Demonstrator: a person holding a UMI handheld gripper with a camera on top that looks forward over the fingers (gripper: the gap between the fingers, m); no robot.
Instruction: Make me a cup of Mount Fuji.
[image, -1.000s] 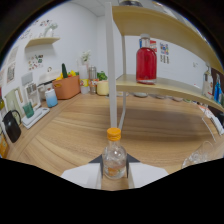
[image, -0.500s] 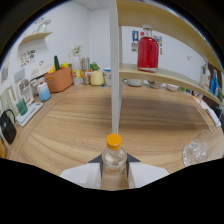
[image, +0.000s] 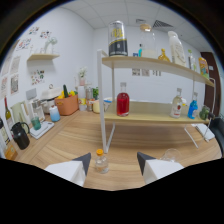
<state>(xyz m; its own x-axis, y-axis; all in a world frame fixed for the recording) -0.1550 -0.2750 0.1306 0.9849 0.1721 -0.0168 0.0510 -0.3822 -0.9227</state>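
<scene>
A small clear bottle with an orange cap (image: 101, 162) stands upright on the wooden table (image: 65, 140). My gripper (image: 114, 161) is open. The bottle stands between the fingers, close to the left fingertip (image: 84, 163), with a wide gap to the right fingertip (image: 144, 161). An empty clear glass (image: 170, 155) stands on the table just beyond the right finger.
Ahead stands a two-level white-framed shelf (image: 150, 119) with a red-filled bottle (image: 123, 103), a blue bottle (image: 192, 109) and a dark jar (image: 118, 40) on top. To the left are a black kettle (image: 20, 135) and an orange basket (image: 67, 104) by the wall.
The fingers were shut on the orange-capped bottle; now they have spread apart and it stands on the table by itself. The view has lifted and the shelf has come closer.
</scene>
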